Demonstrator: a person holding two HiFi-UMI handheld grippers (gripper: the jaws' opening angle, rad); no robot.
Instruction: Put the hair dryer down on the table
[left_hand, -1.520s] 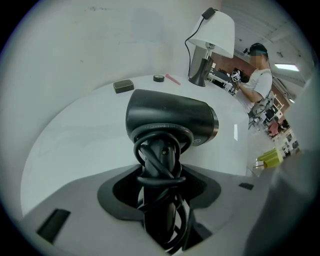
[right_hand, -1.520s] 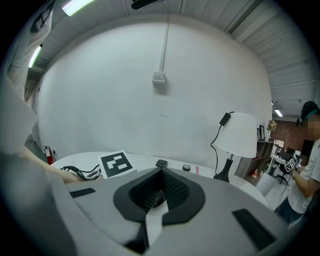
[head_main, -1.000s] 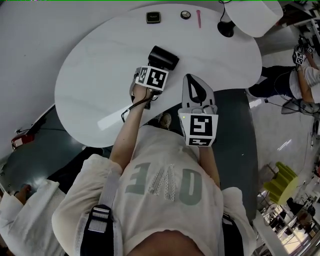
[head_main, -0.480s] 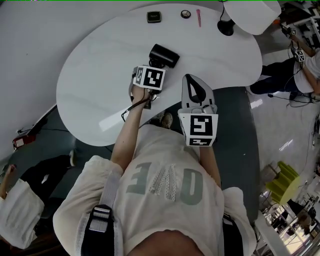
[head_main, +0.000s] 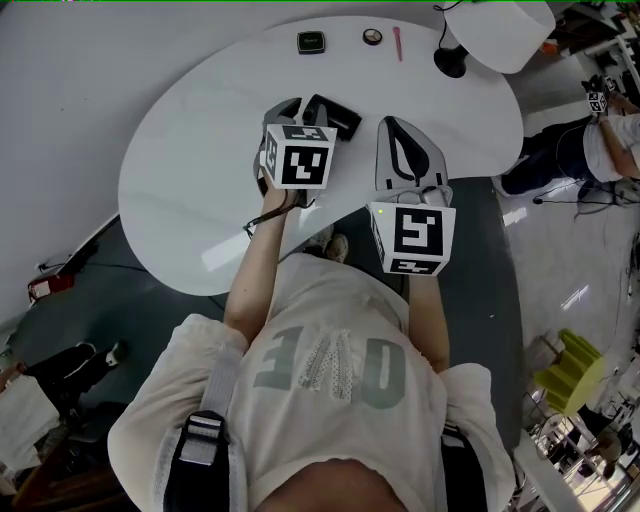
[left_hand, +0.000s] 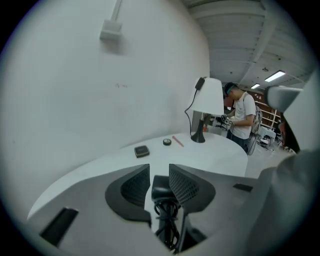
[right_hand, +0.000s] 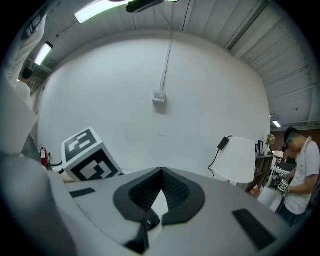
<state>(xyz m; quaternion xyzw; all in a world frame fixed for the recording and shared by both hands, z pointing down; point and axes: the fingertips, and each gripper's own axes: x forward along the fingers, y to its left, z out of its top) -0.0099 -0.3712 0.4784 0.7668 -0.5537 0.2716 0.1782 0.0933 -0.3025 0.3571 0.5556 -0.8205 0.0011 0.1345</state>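
Observation:
The black hair dryer (head_main: 337, 116) lies on the white table (head_main: 190, 170), and its cord (head_main: 268, 214) trails over the near edge. My left gripper (head_main: 298, 108) hovers just above it. In the left gripper view the hair dryer (left_hand: 161, 188) and its coiled cord show through the gap of the left gripper (left_hand: 159, 170). The jaws are closing and the pads do not press on it. My right gripper (head_main: 393, 122) hangs beside it on the right. Its tips meet, and the right gripper (right_hand: 161, 172) holds nothing.
At the table's far edge lie a small black square case (head_main: 311, 41), a round compact (head_main: 372, 36) and a pink stick (head_main: 397, 40). A white-shaded lamp (head_main: 500, 30) stands at the far right. Another person (head_main: 600, 150) stands beyond the table's right end.
My left gripper has let go of the hair dryer and risen off the table, its cube now larger in view. The dryer stays lying there. The right gripper has shifted slightly forward.

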